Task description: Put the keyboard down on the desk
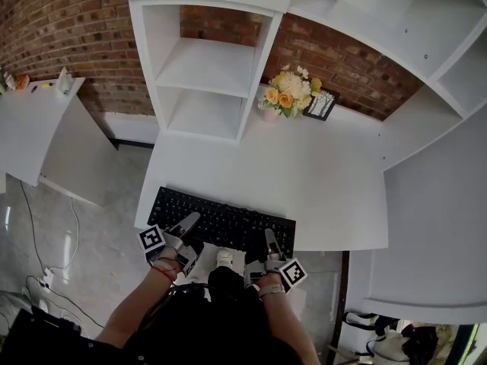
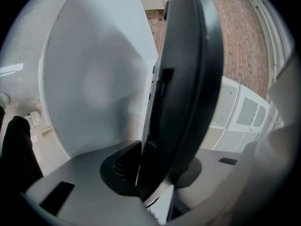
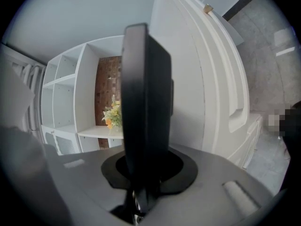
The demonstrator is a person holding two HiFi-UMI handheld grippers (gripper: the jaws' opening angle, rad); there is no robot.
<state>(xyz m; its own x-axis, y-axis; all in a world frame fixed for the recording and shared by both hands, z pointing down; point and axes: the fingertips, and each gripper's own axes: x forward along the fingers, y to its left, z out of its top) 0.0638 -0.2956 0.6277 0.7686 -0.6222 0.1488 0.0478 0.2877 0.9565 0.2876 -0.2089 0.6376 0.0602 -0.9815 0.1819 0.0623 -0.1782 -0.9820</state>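
A black keyboard [image 1: 221,220] lies lengthwise over the front edge of the white desk [image 1: 304,173]; whether it rests on the desk I cannot tell. My left gripper [image 1: 186,228] is shut on the keyboard's near edge towards its left end, and my right gripper [image 1: 270,242] is shut on the same edge towards its right end. In the left gripper view the keyboard [image 2: 183,79] stands edge-on between the pads of the left gripper [image 2: 150,173]. The right gripper view shows the keyboard [image 3: 146,102] as a dark slab clamped in the right gripper [image 3: 141,182].
A pot of yellow flowers [image 1: 291,93] and a small picture frame [image 1: 323,103] stand at the desk's back. A white shelf unit [image 1: 205,67] rises at the back left. A side table [image 1: 38,128] is at the left, with cables [image 1: 46,280] on the floor.
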